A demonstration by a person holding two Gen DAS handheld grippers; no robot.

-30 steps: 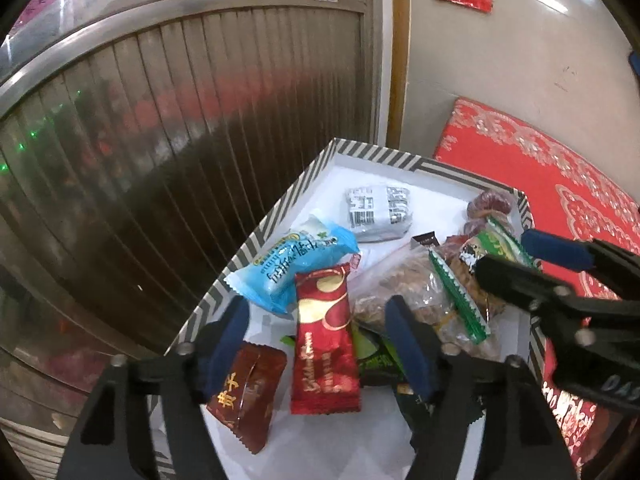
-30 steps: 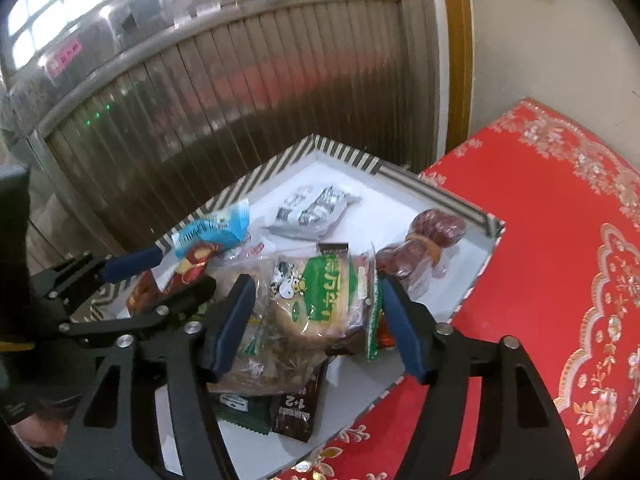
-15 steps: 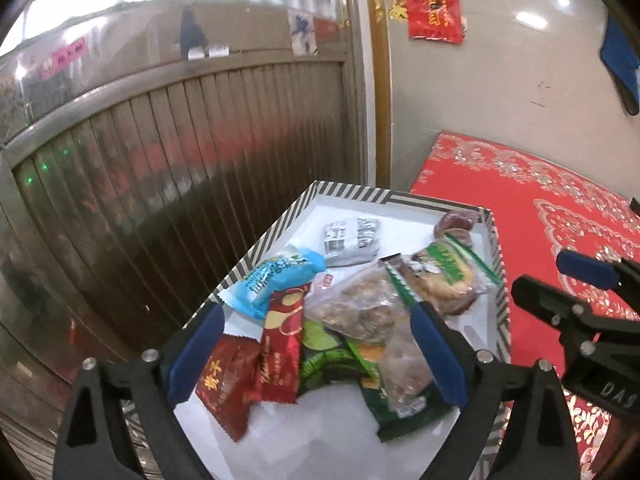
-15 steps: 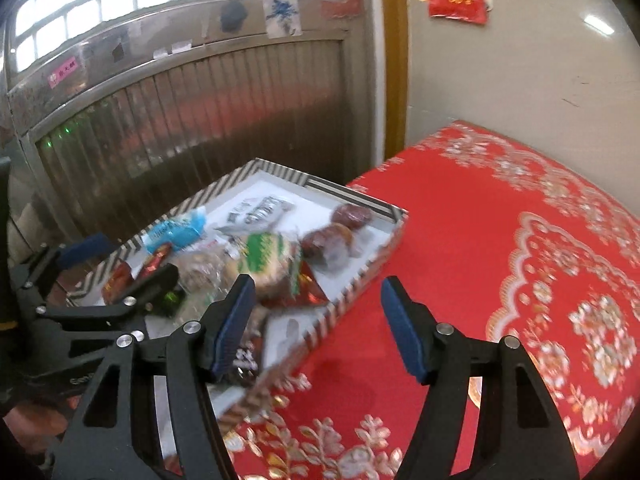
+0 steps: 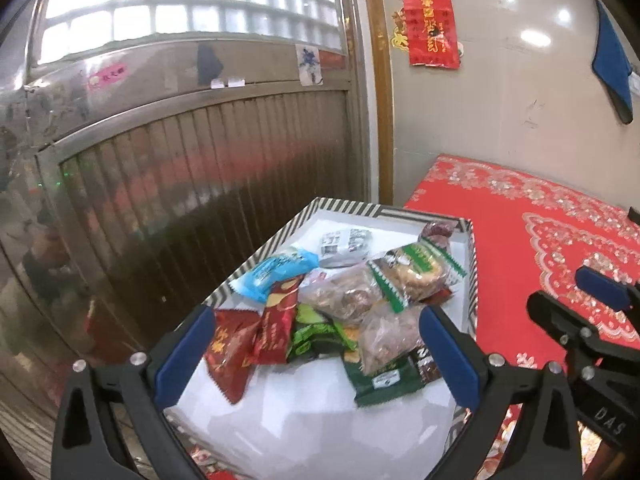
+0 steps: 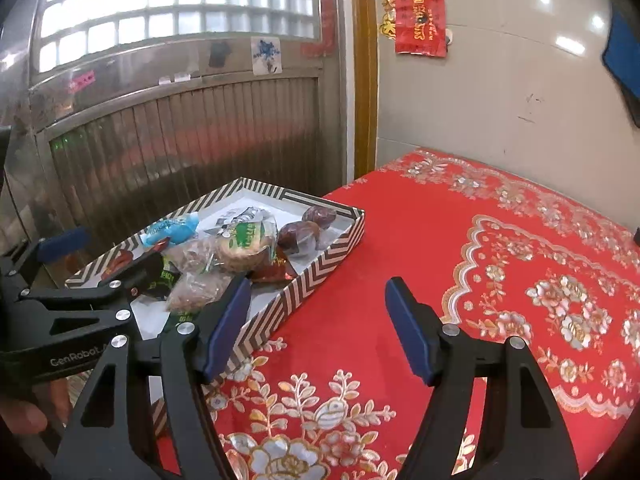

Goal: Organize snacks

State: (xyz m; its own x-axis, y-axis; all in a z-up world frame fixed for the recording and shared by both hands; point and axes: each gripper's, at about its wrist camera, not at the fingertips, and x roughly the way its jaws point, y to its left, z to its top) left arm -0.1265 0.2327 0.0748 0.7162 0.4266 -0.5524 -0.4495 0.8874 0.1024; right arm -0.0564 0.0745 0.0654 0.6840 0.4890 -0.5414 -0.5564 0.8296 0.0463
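A tray with a black-and-white striped rim (image 5: pixel 276 236) holds a heap of snacks: a blue packet (image 5: pixel 276 274), red packets (image 5: pixel 276 328), a green-labelled cake (image 5: pixel 416 268), clear bags of nuts (image 5: pixel 344 292), a grey packet (image 5: pixel 344 242) and dark dates (image 5: pixel 438 230). My left gripper (image 5: pixel 316 356) hovers over the tray's near end. Its jaws are opening wide and nothing is between them. My right gripper (image 6: pixel 318 320) is to the right of the tray (image 6: pixel 320 276), above the red cloth. Its jaws are also opening, with nothing between them.
A red embroidered cloth (image 6: pixel 500 280) covers the surface to the right of the tray. A ribbed metal door (image 5: pixel 180 184) stands close behind and left of the tray. A grey wall (image 6: pixel 500 92) with a red paper sign is at the back. A hand (image 6: pixel 24 420) holds the left gripper.
Both grippers have pulled back from the snacks and tilted up. The left jaws have widened. The right gripper has swung right, off the tray and over the red cloth.
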